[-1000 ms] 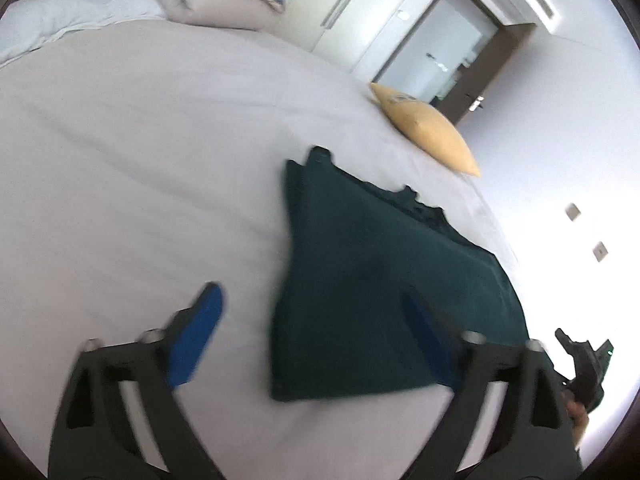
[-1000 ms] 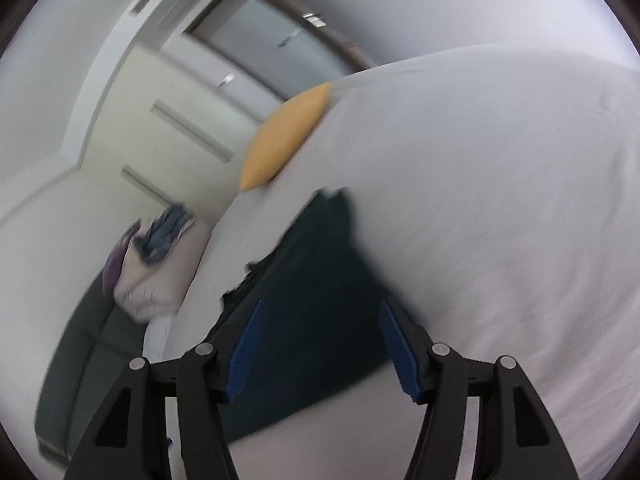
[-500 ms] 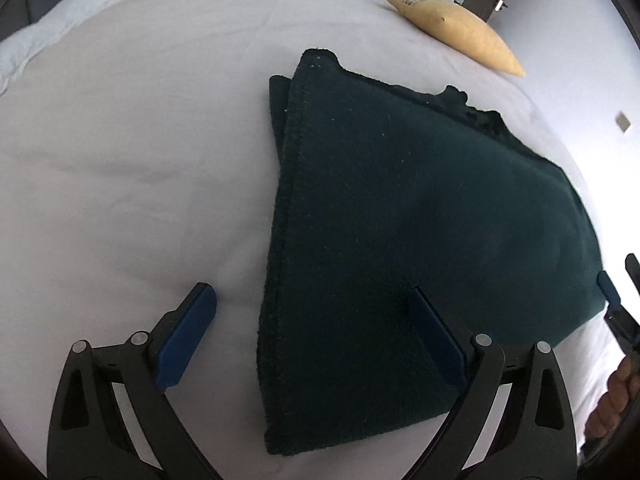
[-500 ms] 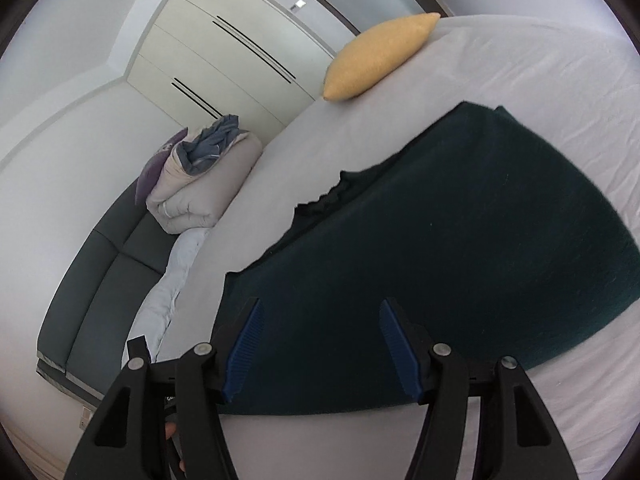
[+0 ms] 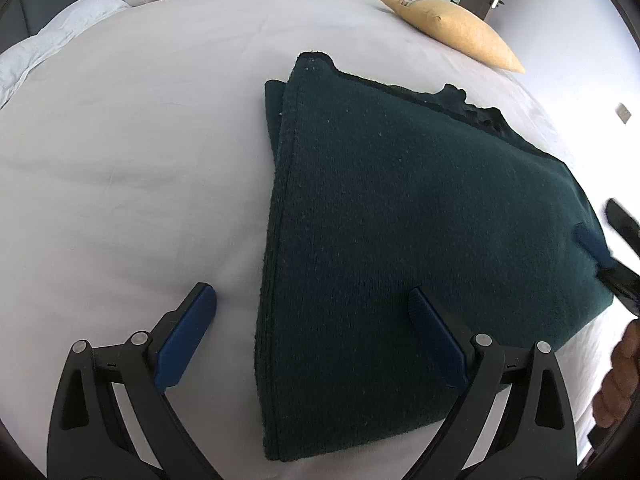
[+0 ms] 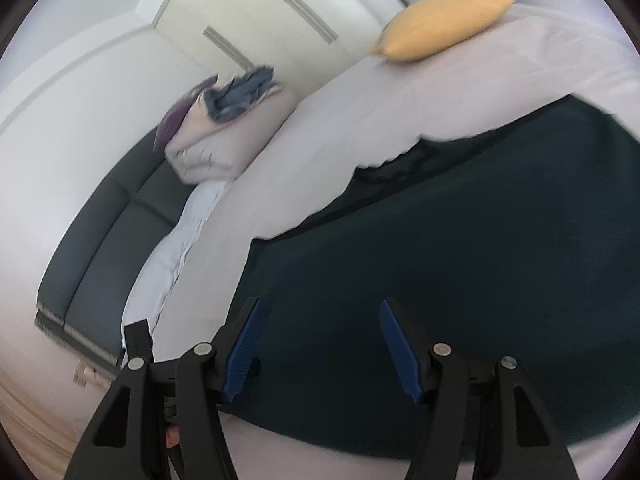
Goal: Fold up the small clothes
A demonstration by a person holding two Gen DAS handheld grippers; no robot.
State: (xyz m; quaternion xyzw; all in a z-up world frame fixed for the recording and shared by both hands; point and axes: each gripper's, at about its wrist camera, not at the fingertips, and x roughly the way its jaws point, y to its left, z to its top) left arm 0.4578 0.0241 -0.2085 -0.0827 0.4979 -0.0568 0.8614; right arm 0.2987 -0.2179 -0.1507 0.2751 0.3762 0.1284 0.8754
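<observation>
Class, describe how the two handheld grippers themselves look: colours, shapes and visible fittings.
Both the left gripper and the right gripper have black angular frames with triangular cut-outs, round silver pivot bolts, and two flat blue ribbed finger pads. No cables or sleeves show.

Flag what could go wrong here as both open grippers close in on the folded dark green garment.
1. The left gripper straddles the dark green knitted garment's stacked left edge; a shallow pinch might catch only the top layer.
2. The right gripper view is blurred, so its grasp may land off-corner.
3. The white bedsheet could get pinched too.
</observation>
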